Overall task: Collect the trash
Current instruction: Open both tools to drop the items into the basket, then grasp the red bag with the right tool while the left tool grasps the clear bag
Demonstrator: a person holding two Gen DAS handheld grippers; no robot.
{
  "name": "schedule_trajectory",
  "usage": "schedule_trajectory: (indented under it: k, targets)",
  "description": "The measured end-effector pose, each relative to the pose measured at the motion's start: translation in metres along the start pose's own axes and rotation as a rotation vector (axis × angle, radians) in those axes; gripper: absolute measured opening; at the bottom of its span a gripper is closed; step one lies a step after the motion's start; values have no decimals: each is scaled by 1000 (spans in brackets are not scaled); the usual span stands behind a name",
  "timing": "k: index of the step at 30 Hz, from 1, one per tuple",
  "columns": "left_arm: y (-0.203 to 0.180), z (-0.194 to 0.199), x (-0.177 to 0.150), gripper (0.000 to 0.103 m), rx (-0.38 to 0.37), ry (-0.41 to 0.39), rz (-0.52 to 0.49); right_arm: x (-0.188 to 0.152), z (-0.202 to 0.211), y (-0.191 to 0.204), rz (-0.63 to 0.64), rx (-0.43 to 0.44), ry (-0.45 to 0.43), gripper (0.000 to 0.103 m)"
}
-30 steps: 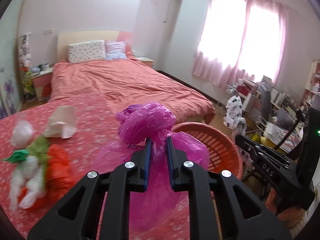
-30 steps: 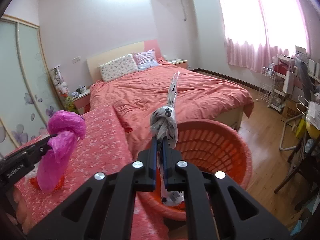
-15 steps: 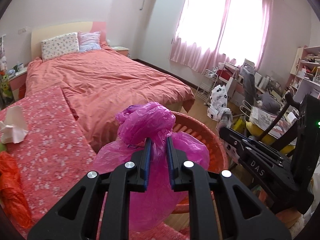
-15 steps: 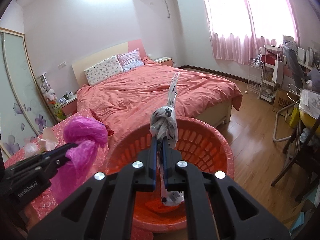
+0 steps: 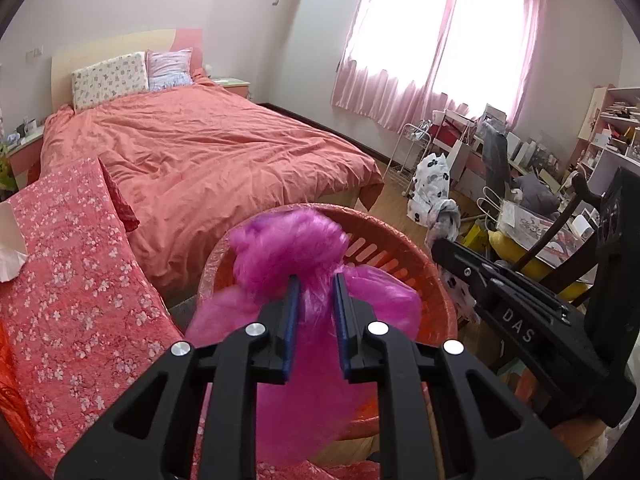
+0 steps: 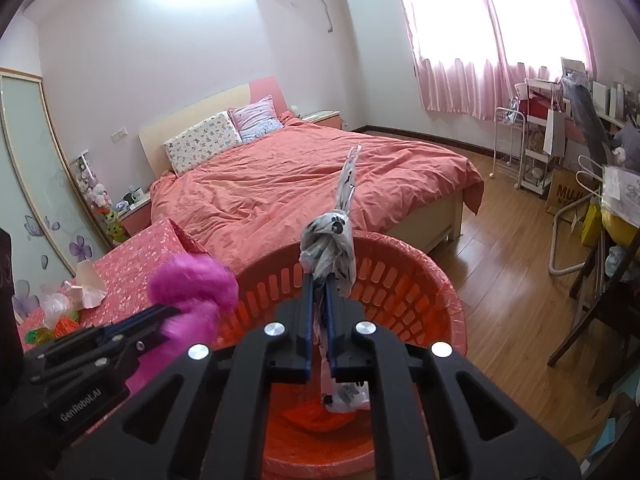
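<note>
The left gripper (image 5: 314, 280) clamps a magenta plastic bag (image 5: 288, 248) above the orange basket (image 5: 400, 248).

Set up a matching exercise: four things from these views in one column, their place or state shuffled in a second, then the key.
1. magenta bag
2. white black-spotted bag
3. orange basket
4. crumpled tissue

A. lying on the floral cover
B. clamped in the right gripper
C. below both grippers, on the floor by the bed
D. clamped in the left gripper

Pairs: 1-D, 2-B, 3-C, 4-A
</note>
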State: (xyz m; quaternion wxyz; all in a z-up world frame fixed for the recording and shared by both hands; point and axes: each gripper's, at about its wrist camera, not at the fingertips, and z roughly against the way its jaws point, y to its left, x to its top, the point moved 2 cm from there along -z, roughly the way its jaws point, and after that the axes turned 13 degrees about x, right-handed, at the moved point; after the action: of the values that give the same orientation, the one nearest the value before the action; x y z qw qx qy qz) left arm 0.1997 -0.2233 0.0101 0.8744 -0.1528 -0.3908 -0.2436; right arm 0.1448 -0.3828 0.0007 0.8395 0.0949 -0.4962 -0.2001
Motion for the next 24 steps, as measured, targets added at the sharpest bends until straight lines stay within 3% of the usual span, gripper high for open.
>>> schedule_trajectory:
  k: [5, 9, 14, 24]
  targets:
    - [7, -7, -3, 41, 34, 20, 15, 0, -7, -6, -22, 11, 9, 16]
    - [17, -7, -6, 46, 68, 36, 34, -3, -9, -7, -19, 1, 16, 31]
    - [37, 1, -10, 50, 116, 36, 58, -5, -6, -5, -6, -16, 11, 41]
    - [87, 41, -22, 50, 228, 28, 122, -11, 1, 31, 34, 10, 32, 42]
